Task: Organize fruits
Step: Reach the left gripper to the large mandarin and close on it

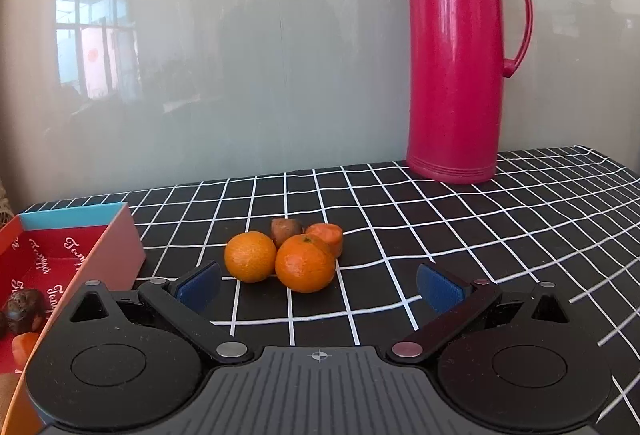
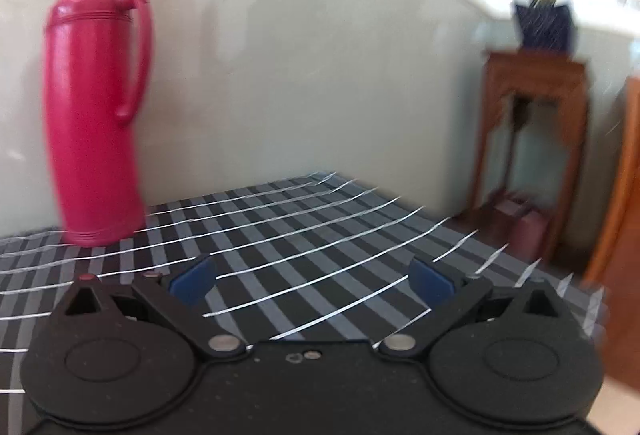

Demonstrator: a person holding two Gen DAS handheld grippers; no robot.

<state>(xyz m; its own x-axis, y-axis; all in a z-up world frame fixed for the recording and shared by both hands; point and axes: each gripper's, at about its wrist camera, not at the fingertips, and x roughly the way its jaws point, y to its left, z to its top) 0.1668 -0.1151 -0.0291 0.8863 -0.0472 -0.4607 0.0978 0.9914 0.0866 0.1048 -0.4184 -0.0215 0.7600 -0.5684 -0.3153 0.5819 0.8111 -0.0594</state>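
**Both grippers spread wide above the checked tabletop, fruit cluster just ahead of the left one**

Nearest in the left wrist view, the left gripper [image 1: 318, 285] stands with its blue pads spread wide, nothing between them, above the black tabletop [image 1: 460, 235] with its white grid lines. Just beyond the pads lies the fruit cluster, taken here as the landmark: a front mandarin [image 1: 305, 262] touching a second mandarin [image 1: 250, 256] on its left. Behind the front mandarin sits a brown fruit [image 1: 285, 230], too small to identify, and beside that an orange piece [image 1: 329, 235] with a flat-looking top. Left of the cluster, near it but apart, is an open box [image 1: 120, 239] with a pink outer wall, a blue rim and a red printed lining. Inside it, by the left edge of the view, lie a dark brown lump [image 1: 24, 309] and an orange fruit [image 1: 25, 347], partly cut off. Far behind and to the right of the cluster, a tall red thermos jug [image 1: 460, 51] stands upright against the pale glossy wall [image 1: 240, 55].

The right wrist view is motion-blurred. The right gripper [image 2: 312, 281] is likewise spread wide and empty over the tabletop. The jug stands beyond it to the left; farther right, off the tabletop, a wooden stand [image 2: 532, 139] carries a potted plant [image 2: 542, 11].
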